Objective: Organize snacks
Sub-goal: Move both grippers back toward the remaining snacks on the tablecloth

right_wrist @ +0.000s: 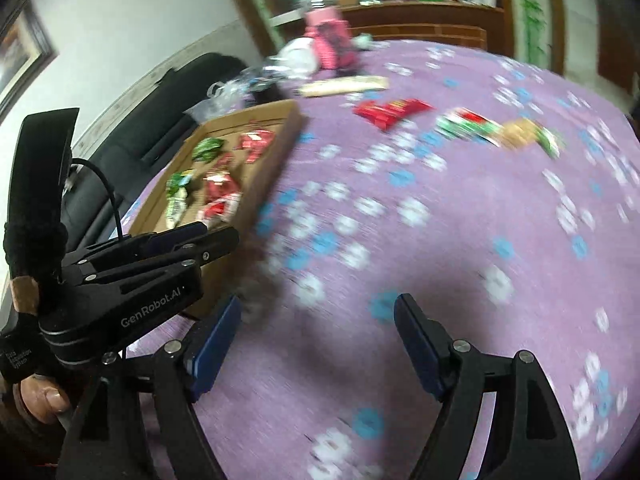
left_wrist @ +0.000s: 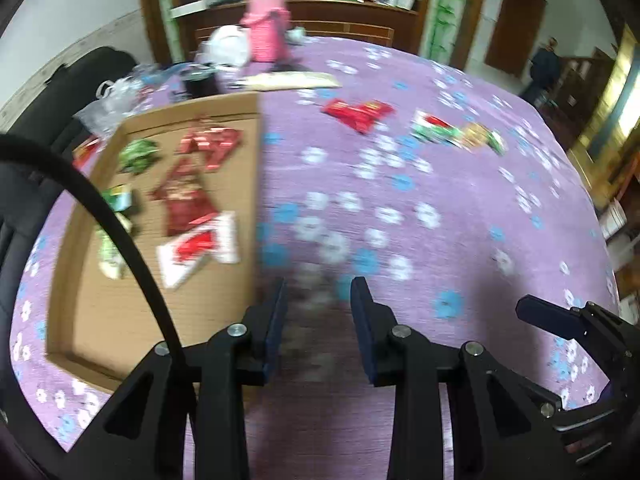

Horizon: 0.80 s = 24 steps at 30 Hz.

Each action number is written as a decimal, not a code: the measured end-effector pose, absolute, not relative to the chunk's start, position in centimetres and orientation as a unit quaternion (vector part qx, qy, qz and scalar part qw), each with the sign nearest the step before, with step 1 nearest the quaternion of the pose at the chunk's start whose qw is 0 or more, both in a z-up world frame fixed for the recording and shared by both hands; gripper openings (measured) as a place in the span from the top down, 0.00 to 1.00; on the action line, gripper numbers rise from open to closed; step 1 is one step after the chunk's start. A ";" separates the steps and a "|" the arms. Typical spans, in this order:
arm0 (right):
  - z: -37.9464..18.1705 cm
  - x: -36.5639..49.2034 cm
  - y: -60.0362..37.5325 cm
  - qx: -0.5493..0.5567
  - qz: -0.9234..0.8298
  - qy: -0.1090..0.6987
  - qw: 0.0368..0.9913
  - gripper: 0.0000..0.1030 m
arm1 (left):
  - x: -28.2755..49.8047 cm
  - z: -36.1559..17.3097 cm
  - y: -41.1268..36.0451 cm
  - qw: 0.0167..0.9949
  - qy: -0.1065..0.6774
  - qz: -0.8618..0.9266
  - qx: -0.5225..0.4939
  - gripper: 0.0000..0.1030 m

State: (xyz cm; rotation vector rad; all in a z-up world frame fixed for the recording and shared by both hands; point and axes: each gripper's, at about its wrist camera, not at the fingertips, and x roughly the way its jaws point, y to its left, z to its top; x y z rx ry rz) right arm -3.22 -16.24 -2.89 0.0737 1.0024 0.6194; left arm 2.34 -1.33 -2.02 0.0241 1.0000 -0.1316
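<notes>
we hold both grippers low over purple flowered tablecloth, near corner of shallow brown cardboard tray. left gripper fingers apart, empty; right gripper fingers wide, empty. tray holds red, green, white snack packets, likely sorted. beyond tray: red snack packets, green-and-tan snack packets loose, probably next pickups.

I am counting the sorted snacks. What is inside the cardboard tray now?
In the tray lie red packets, green packets and a white-and-red packet. A black cable covers part of the tray's left side, and blur prevents an exact count.
</notes>
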 end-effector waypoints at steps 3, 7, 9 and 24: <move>-3.5 -3.6 -19.1 0.056 0.274 0.480 0.831 0.23 | 2.0 -2.3 -4.0 0.873 0.480 -0.080 0.029 0.66; -4.1 -3.9 -22.0 0.076 0.258 0.488 0.831 0.22 | 2.0 -2.7 -6.8 0.869 0.484 -0.095 0.042 0.67; -4.2 -4.0 -23.0 0.082 0.254 0.490 0.830 0.22 | 2.2 -3.0 -7.8 0.866 0.487 -0.099 0.048 0.67; -2.8 8.0 -27.1 0.013 0.196 0.436 0.878 0.20 | 12.0 -3.7 -9.8 0.851 0.516 -0.087 0.040 0.67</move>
